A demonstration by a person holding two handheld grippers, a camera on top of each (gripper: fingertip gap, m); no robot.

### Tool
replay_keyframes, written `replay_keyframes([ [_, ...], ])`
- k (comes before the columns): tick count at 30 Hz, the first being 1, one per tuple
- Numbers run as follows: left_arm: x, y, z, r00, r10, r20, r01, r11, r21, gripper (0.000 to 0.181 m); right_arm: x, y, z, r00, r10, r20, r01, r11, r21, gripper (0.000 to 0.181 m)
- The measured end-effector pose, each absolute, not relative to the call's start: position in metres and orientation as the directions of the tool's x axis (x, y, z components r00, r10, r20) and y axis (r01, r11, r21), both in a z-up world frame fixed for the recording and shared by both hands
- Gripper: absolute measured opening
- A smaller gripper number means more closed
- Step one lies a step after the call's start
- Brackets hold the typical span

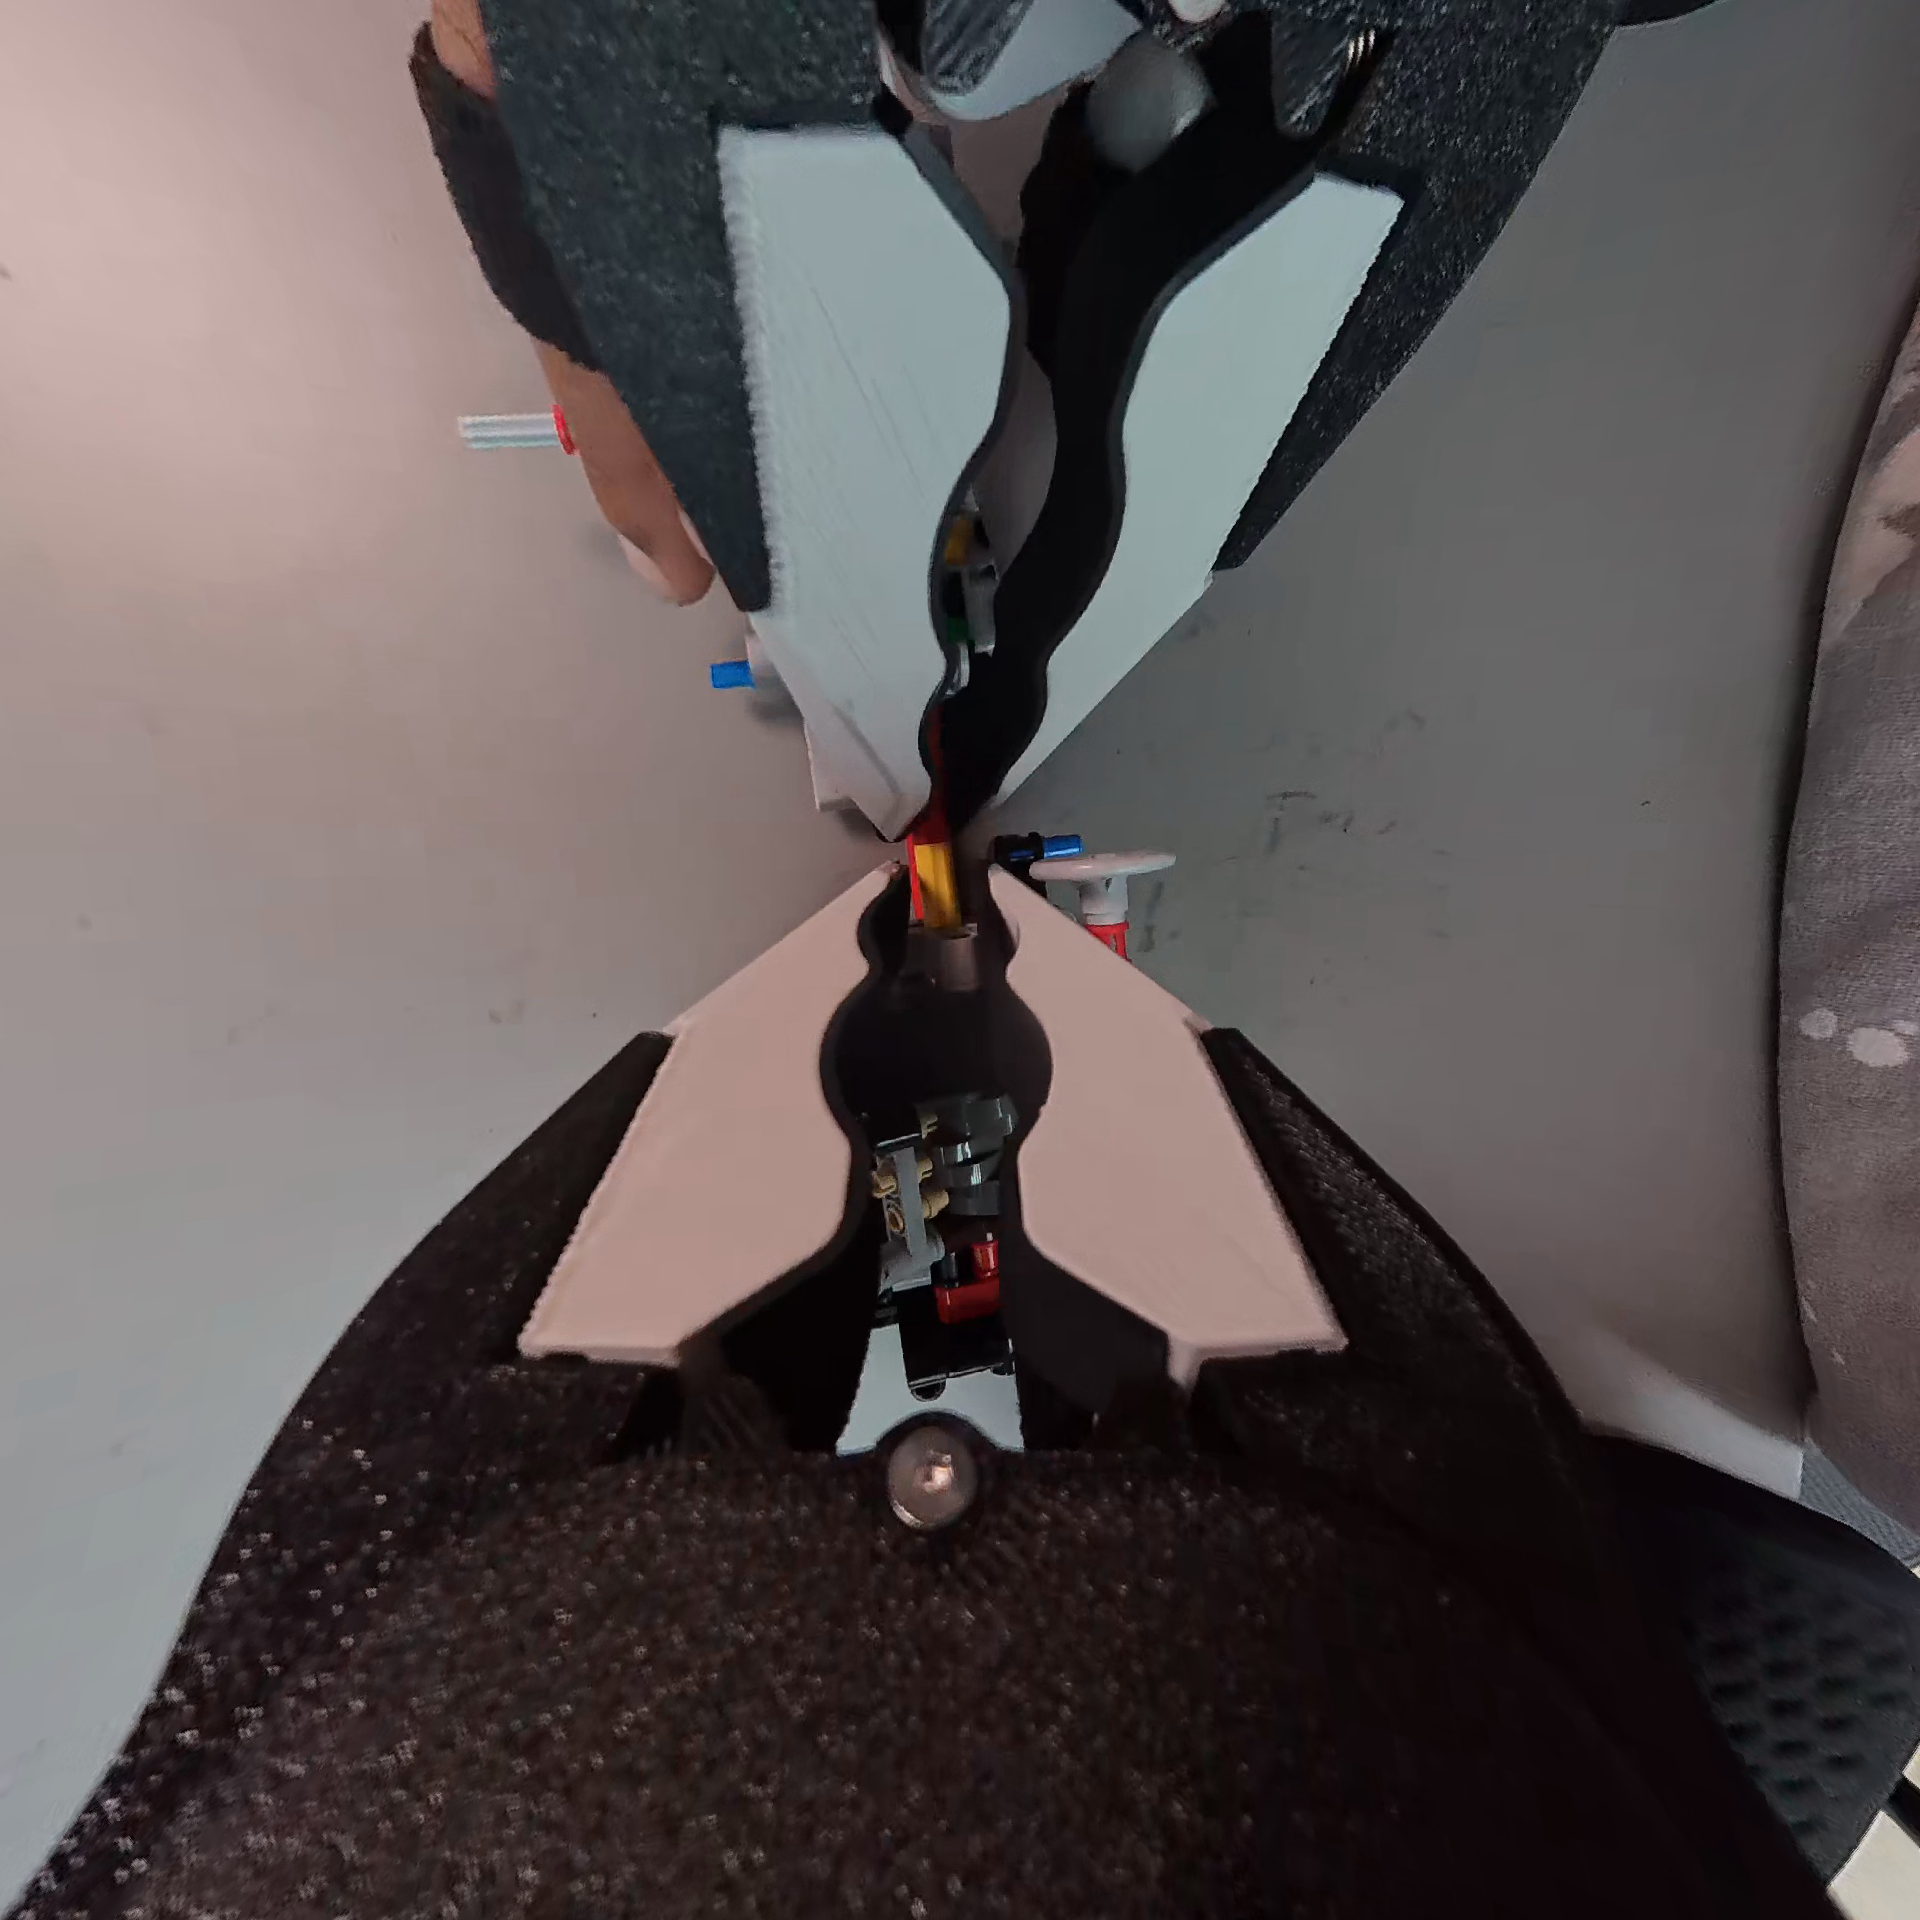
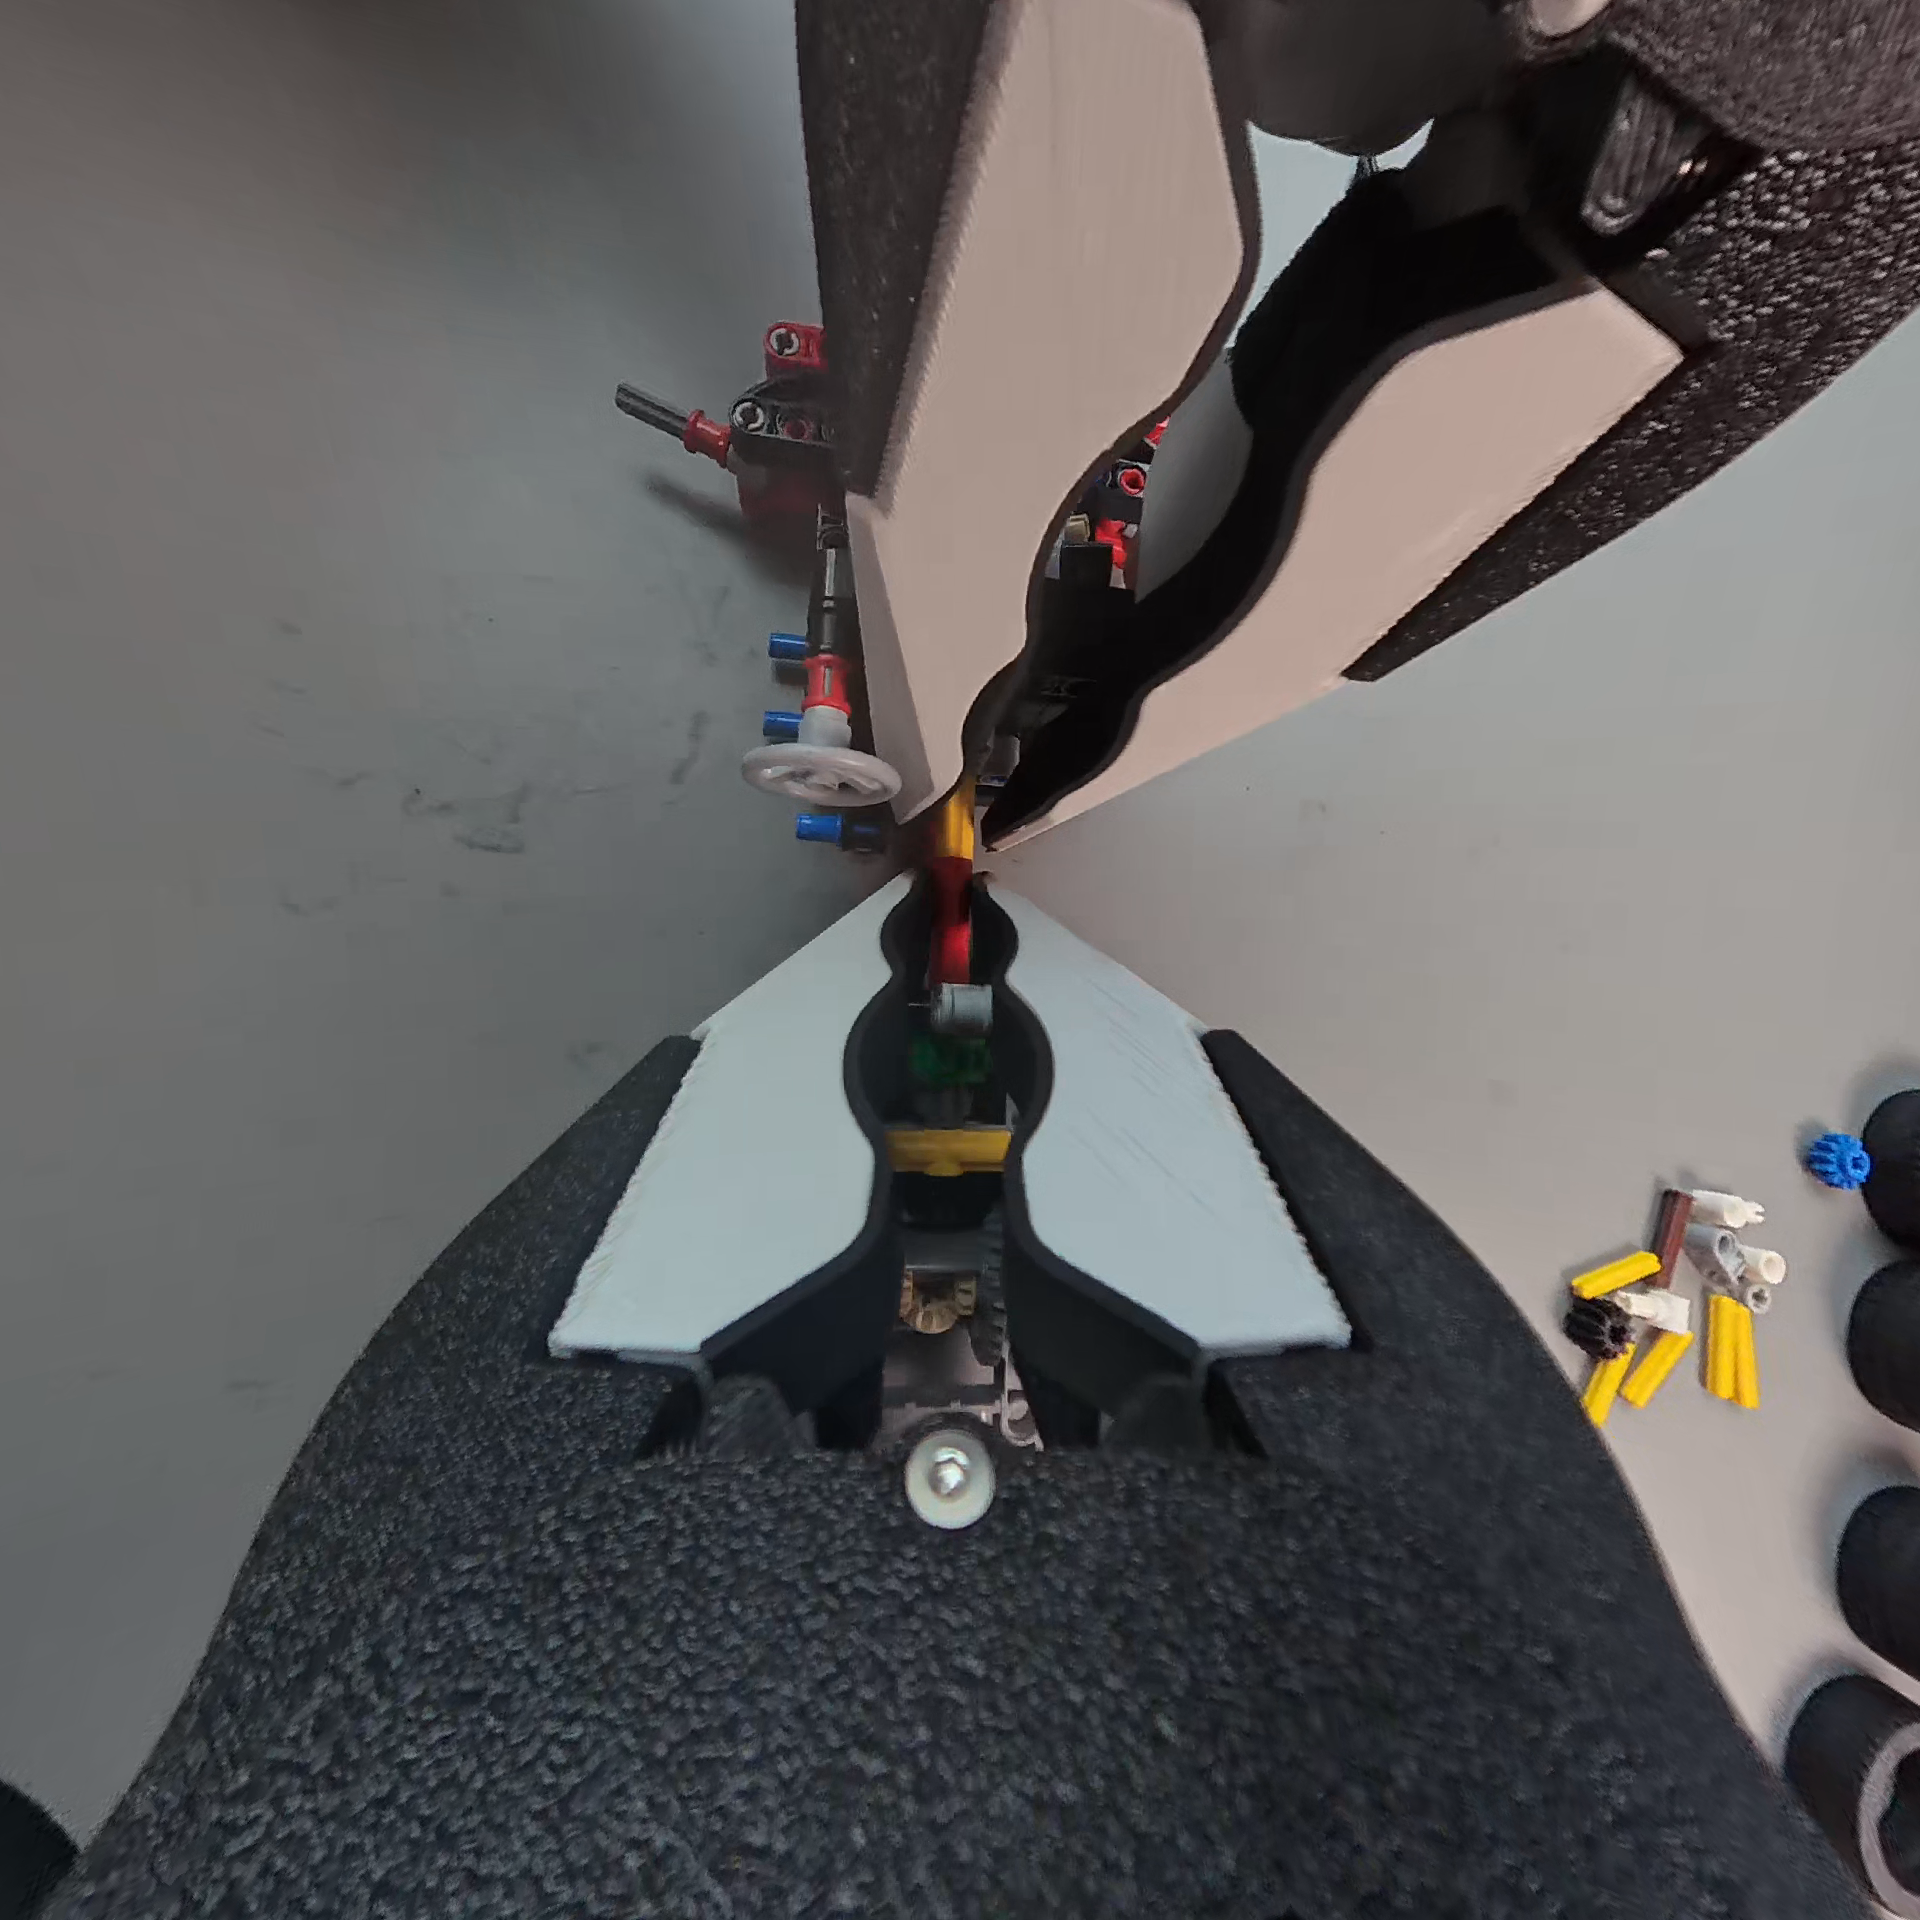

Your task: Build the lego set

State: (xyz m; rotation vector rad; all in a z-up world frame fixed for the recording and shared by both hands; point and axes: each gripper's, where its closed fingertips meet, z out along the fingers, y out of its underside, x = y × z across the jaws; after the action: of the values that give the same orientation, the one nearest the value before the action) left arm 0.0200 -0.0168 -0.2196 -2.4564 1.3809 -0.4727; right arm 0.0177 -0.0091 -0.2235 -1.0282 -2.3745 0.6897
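My left gripper (image 1: pixel 943 871), with pinkish fingers, is shut on a grey, tan, red and black lego assembly (image 1: pixel 940 1195). Its white steering wheel (image 1: pixel 1107 864) sticks out beside the fingertips. My right gripper (image 2: pixel 951 881), with pale blue fingers, is shut on a second assembly (image 2: pixel 948 1143) with yellow, green, grey and tan gear parts. The two grippers meet tip to tip above the table. A yellow axle (image 2: pixel 954 821) and a red connector (image 2: pixel 951 925) bridge the gap between them. Where the two assemblies join is hidden by the fingers.
A pile of small yellow, white and grey parts (image 2: pixel 1673 1309), a blue gear (image 2: pixel 1834 1158) and black tyres (image 2: pixel 1891 1340) lie right of my right gripper. A grey axle with a red end (image 1: pixel 514 431) and a blue pin (image 1: pixel 730 675) show on the pale table (image 1: pixel 260 935). The tips of both grippers are at nearly the same place.
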Motion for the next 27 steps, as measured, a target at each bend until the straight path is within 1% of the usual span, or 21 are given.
replay_keyframes([
  [3, 0.022, -0.016, -0.219, 0.506, -0.849, 0.149, -0.749, -0.519, -0.412, 0.013, 0.02, -0.008, -0.222, -0.615, 0.757, 0.221, 0.518, 0.599, -0.61, 0.007],
  [7, 0.022, -0.017, -0.219, 0.5, -0.849, 0.172, -0.745, -0.523, -0.414, 0.01, 0.026, -0.007, -0.221, -0.633, 0.744, 0.215, 0.502, 0.606, -0.618, 0.012],
  [9, 0.024, -0.019, -0.219, 0.487, -0.856, 0.176, -0.757, -0.514, -0.404, 0.011, 0.026, -0.009, -0.221, -0.639, 0.742, 0.204, 0.496, 0.6, -0.627, 0.006],
  [13, 0.024, -0.017, -0.219, 0.495, -0.853, 0.165, -0.761, -0.517, -0.391, 0.014, 0.026, -0.009, -0.22, -0.638, 0.738, 0.219, 0.482, 0.606, -0.633, 0.006],
  [17, 0.026, -0.015, -0.218, 0.541, -0.813, 0.216, -0.694, -0.577, -0.431, 0.021, 0.029, -0.01, -0.22, -0.62, 0.757, 0.209, 0.488, 0.58, -0.653, 0.005],
  [21, 0.031, -0.008, -0.214, 0.574, -0.78, 0.251, -0.624, -0.615, -0.483, 0.023, 0.028, -0.011, -0.22, -0.611, 0.767, 0.196, 0.495, 0.563, -0.662, 0.005],
  [23, 0.025, -0.006, -0.221, 0.577, -0.796, 0.185, -0.673, -0.591, -0.444, 0.025, 0.027, -0.011, -0.22, -0.61, 0.767, 0.198, 0.495, 0.564, -0.661, 0.005],
  [26, 0.025, -0.009, -0.223, 0.555, -0.816, 0.165, -0.708, -0.567, -0.421, 0.017, 0.026, -0.011, -0.22, -0.61, 0.769, 0.192, 0.493, 0.558, -0.667, 0.005],
  [27, 0.025, -0.01, -0.223, 0.549, -0.82, 0.163, -0.716, -0.562, -0.414, 0.017, 0.026, -0.011, -0.22, -0.609, 0.77, 0.189, 0.493, 0.554, -0.671, 0.005],
])
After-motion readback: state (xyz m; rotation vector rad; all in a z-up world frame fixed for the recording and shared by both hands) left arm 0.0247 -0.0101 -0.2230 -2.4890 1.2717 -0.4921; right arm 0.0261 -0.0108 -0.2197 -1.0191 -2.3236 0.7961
